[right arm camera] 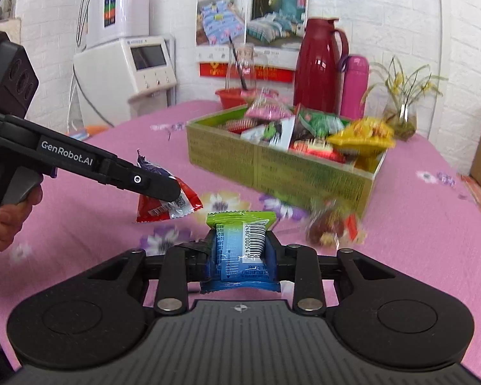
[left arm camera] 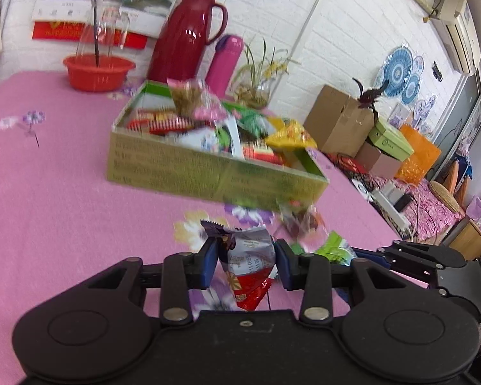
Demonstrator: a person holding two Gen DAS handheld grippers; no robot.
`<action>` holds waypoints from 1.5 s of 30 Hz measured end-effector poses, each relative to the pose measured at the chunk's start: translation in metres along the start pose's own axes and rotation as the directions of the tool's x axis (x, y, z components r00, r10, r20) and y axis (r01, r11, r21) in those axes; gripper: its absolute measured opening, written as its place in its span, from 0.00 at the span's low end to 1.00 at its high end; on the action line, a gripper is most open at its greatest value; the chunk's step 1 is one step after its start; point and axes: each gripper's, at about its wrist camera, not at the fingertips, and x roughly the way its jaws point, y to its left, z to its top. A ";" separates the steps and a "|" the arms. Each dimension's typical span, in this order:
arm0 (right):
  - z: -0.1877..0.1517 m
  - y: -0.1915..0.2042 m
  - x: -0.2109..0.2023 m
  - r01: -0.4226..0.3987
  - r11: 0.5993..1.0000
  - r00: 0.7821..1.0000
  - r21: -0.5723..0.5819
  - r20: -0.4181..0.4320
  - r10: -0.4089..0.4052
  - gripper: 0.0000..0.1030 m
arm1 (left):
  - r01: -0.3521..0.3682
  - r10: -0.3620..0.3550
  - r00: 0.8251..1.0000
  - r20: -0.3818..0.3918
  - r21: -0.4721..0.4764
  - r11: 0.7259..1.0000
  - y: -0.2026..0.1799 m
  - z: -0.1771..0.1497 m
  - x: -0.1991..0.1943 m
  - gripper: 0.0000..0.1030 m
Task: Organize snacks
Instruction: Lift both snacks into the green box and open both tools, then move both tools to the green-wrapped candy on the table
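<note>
We are clamping the left claw [left arm camera: 245, 264] on a red-and-silver packet [left arm camera: 250, 272] and the right claw [right arm camera: 240, 256] on a green-and-blue packet [right arm camera: 242, 243]; ahead, the well-filled box [right arm camera: 272, 166] is waiting, one clear-wrapped snack [right arm camera: 333, 224] remaining on the bench [right arm camera: 80, 224].

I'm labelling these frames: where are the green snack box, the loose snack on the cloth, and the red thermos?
green snack box [right arm camera: 272, 166], right wrist view, front wall.
loose snack [right arm camera: 332, 226], right wrist view, wrapper middle.
red thermos [left arm camera: 184, 40], left wrist view, body.
</note>
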 end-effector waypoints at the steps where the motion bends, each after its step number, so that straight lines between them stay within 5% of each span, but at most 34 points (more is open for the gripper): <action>1: 0.006 -0.002 0.000 0.006 1.000 1.000 -0.006 0.020 -0.006 0.51 | -0.009 0.009 1.000 0.016 0.010 1.000 0.000 0.008 -0.002 0.20; 10: 0.064 -0.026 0.030 0.096 0.995 0.979 -0.011 0.179 -0.092 0.51 | -0.088 0.086 0.990 0.112 0.019 0.996 0.017 0.081 0.014 0.20; 22: 0.081 -0.056 0.111 0.181 0.982 0.973 0.052 0.136 -0.186 0.54 | -0.148 0.151 0.986 0.073 -0.038 0.988 0.060 0.109 0.081 0.22; 24: 0.076 -0.057 0.124 0.194 0.981 0.975 0.032 0.103 -0.196 0.67 | -0.163 0.166 0.984 0.061 -0.046 0.986 0.064 0.105 0.088 0.49; 25: 0.074 -0.056 0.127 0.201 0.979 0.975 0.024 0.088 -0.202 0.76 | -0.167 0.170 0.983 0.063 -0.053 0.985 0.066 0.102 0.089 0.78; 26: 0.071 -0.056 0.129 0.202 0.979 0.976 0.019 0.084 -0.203 0.84 | -0.168 0.171 0.983 0.071 -0.057 0.984 0.067 0.100 0.090 0.91; 32: 0.067 -0.058 0.126 0.204 0.978 0.976 0.030 0.077 -0.206 0.99 | -0.178 0.180 0.982 0.057 -0.042 0.983 0.062 0.094 0.091 1.00; 45: 0.068 -0.040 0.063 0.177 0.984 0.970 0.036 0.166 -0.180 1.00 | -0.216 0.213 0.972 0.096 0.023 0.976 0.018 0.081 0.047 1.00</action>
